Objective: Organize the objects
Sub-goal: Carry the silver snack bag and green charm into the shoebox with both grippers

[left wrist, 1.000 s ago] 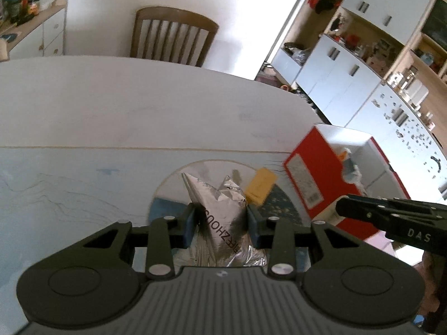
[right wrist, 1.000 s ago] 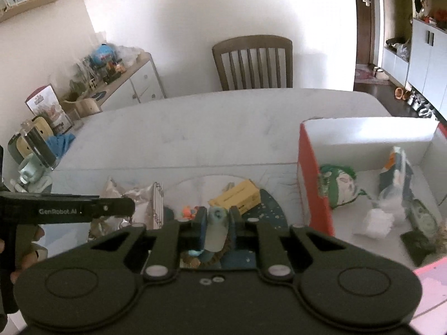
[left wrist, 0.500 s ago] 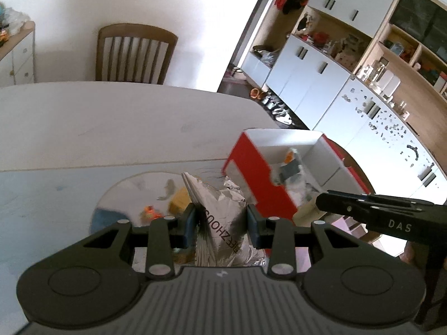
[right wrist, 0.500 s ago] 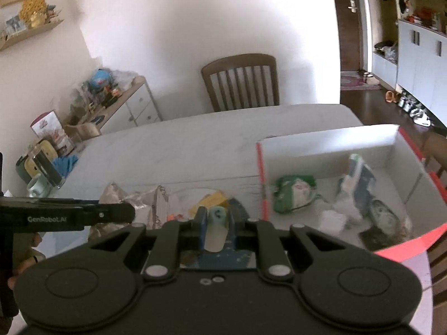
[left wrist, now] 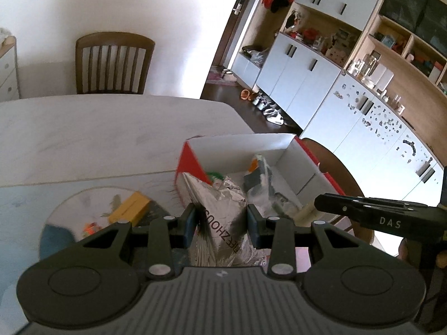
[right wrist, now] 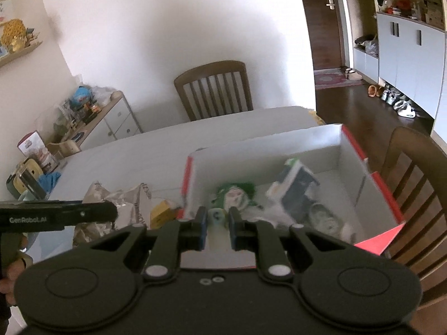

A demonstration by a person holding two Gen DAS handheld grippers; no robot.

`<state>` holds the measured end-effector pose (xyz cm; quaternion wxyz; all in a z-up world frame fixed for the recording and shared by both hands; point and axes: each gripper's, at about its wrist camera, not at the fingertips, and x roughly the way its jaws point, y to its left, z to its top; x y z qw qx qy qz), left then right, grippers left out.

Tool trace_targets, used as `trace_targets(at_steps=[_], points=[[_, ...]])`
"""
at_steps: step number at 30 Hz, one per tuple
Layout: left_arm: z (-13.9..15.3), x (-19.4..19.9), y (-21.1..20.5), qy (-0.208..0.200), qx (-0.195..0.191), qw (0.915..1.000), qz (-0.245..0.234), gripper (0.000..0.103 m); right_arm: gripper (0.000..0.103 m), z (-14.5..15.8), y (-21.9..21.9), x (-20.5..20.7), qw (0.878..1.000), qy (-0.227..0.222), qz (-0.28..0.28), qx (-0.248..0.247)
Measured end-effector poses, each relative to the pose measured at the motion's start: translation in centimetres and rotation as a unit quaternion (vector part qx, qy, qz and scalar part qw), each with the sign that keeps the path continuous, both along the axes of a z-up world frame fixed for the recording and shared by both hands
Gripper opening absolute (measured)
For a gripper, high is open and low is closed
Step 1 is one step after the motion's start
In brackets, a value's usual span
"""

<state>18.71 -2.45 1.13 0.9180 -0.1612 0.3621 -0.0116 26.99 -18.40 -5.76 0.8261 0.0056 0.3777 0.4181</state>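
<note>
- The left claw [left wrist: 220, 222] is partly open and squeezes a crinkly silver bag [left wrist: 223, 212] between its blue pads. The bag has dark letters on it.
- The silver bag is held up in the air, in front of the near wall of the red box [left wrist: 187, 158].
- The right claw [right wrist: 218, 224] is almost closed. It pinches a small pale thing [right wrist: 217, 223] with a bit of blue-green on it. What it is cannot be told.
- That small thing is held just above the near edge of the red box.
- The red box is white inside. It sits at the right end of the table [left wrist: 83, 128]. A green and white packet [right wrist: 236, 195], a dark blue carton [right wrist: 297, 187] and some other small things lie in it.
- On the table, left of the box, a yellow block [left wrist: 129, 207] lies on a round mat [left wrist: 61, 212] with pictures on it.
- A wooden chair [left wrist: 113, 64] stands at the far side of the table.
</note>
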Motion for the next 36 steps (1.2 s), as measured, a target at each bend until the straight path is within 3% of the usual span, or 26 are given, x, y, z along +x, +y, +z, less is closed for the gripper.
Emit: trace_targets(at_steps=[7, 18, 28, 36], points=[[0.1, 3.3, -4.1, 0.009, 0.032, 0.9994, -0.013, 0.037, 0.014, -0.4, -2.8, 3.9, 1.0, 0.0, -0.003, -0.003], [-1.4, 8.8, -9.6, 0.051, 0.087, 0.9939, -0.047, 0.037, 0.014, -2.5, -3.1, 9.1, 0.997, 0.024, 0.025, -0.068], [-3.1, 12.6, -10.3, 0.129, 0.136, 0.9812, -0.045, 0.037, 0.014, -4.5, -1.4, 12.1, 0.989, 0.072, 0.057, -0.117], [-4.1, 14.7, -11.5, 0.15, 0.128, 0.979, -0.054, 0.037, 0.014, -5.9, -1.0, 13.7, 0.984, 0.095, 0.07, -0.131]])
